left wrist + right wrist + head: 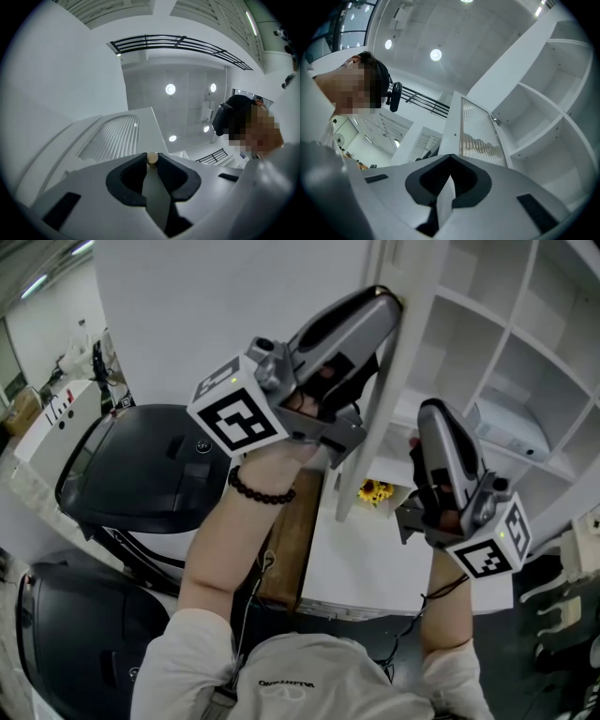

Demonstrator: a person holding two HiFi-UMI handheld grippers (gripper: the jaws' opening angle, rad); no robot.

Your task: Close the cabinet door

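The white cabinet door [367,418] stands open, seen edge-on in the head view between my two raised grippers. My left gripper [392,302] rests its tip against the top of the door's edge. In the left gripper view its jaws [152,161] are shut on a small beige door knob [152,157], with the door's ribbed glass panel [115,136] just beyond. My right gripper [433,411] points up beside the open shelves [525,352], shut and holding nothing. The right gripper [450,159] view shows the ribbed glass door [480,136] and white shelves [543,117] ahead.
Two bulky black covered objects [141,465] sit low at the left. A white counter [356,559] holds small yellow flowers [375,491]. A brown wooden board [291,540] lies along its edge. A white box [511,432] sits on a shelf.
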